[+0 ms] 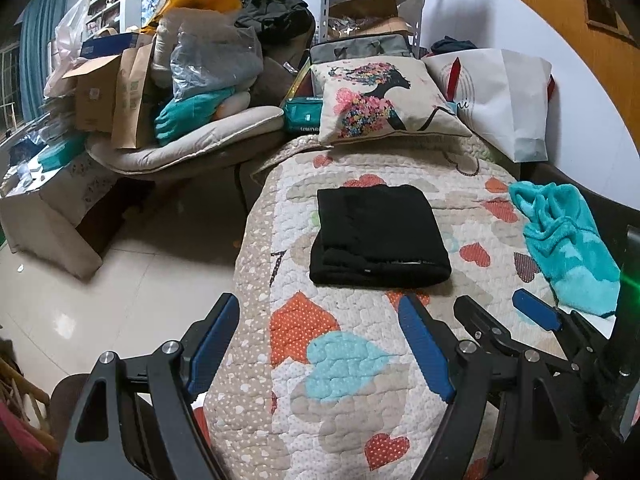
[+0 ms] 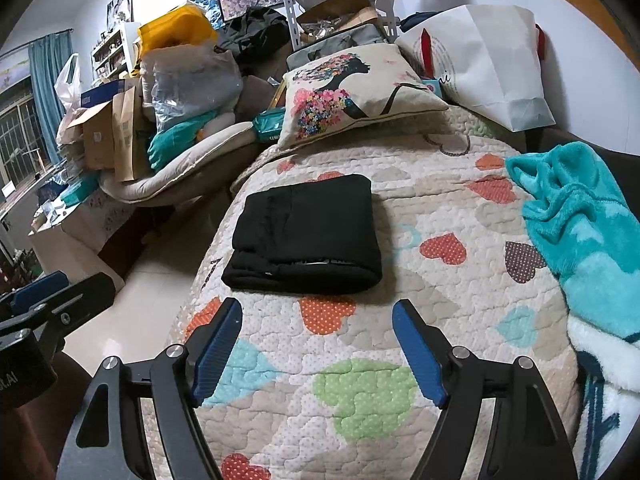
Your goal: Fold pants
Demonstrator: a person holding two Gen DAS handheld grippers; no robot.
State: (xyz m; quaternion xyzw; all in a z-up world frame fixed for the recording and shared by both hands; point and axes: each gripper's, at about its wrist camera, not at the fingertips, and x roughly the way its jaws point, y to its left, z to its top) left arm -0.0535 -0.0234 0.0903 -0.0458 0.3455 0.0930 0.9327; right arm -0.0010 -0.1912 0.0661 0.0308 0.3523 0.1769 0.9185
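The black pants (image 1: 378,236) lie folded on the quilt (image 1: 340,364), soft, limp and light, best pinched at the thick near fold, with both grippers (image 1: 320,344) (image 2: 318,350) spread wide and empty.

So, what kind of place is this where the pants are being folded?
Probably a lived-in room at home, used partly for storage. The folded black pants lie on a heart-patterned quilt with a printed cushion behind, and boxes and bags are piled on a seat to the left.
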